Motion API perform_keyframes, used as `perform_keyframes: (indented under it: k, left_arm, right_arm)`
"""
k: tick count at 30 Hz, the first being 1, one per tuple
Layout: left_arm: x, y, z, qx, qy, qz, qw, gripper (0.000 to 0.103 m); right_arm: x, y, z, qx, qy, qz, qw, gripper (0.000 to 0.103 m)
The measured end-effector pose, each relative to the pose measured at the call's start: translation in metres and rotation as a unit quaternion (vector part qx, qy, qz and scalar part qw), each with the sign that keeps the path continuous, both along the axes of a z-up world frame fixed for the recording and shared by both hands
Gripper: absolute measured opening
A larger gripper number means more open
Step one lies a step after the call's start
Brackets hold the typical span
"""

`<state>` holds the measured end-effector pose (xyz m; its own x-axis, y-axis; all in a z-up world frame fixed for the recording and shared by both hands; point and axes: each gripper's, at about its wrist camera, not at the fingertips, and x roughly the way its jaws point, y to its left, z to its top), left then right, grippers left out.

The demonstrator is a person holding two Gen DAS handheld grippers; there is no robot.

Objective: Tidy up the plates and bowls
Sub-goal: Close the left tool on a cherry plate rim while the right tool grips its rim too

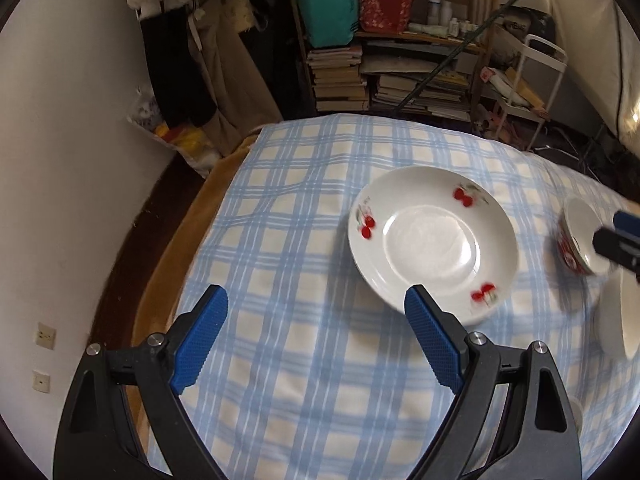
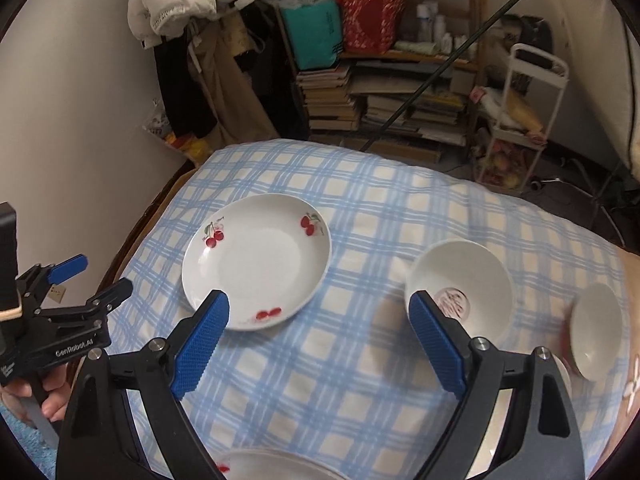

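Plates and bowls lie on the blue checked tablecloth (image 2: 320,380). Nearest us, both our left gripper (image 1: 316,336) and right gripper (image 2: 320,340) stand wide open, holding nothing. Beyond sit a cherry-patterned plate (image 2: 256,268) and two white bowls (image 2: 460,288), well apart. Farther back stands a cluttered bookshelf (image 2: 380,92).

Glossy ceramic plate (image 1: 432,240) – matt checked cloth (image 1: 300,360) – ribbed rubbery fingers (image 1: 200,340).
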<state>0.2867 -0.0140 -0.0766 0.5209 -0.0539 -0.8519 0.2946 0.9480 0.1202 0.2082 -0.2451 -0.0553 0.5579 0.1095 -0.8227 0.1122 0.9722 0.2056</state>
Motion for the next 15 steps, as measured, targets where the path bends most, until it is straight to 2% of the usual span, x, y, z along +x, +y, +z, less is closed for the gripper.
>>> perform_keyframes:
  k: [3, 7, 13, 15]
  left_arm:
    - [0.018, -0.001, -0.012, -0.010, 0.019, 0.015, 0.9997, 0.089]
    - [0.040, -0.002, -0.032, -0.045, 0.048, 0.036, 0.9972, 0.089]
    - [0.060, -0.010, -0.060, -0.030, 0.053, 0.041, 0.9973, 0.089]
    - [0.065, -0.010, -0.065, -0.035, 0.058, 0.042, 0.9968, 0.083]
  right_arm:
    - [0.020, 0.000, -0.015, -0.002, 0.016, 0.007, 1.000, 0.092]
    - [0.042, 0.001, -0.040, 0.002, 0.041, 0.006, 0.999, 0.086]
    - [0.064, 0.001, -0.075, 0.006, 0.063, 0.006, 0.998, 0.086]
    - [0.069, 0.001, -0.082, 0.004, 0.071, 0.004, 0.997, 0.086]
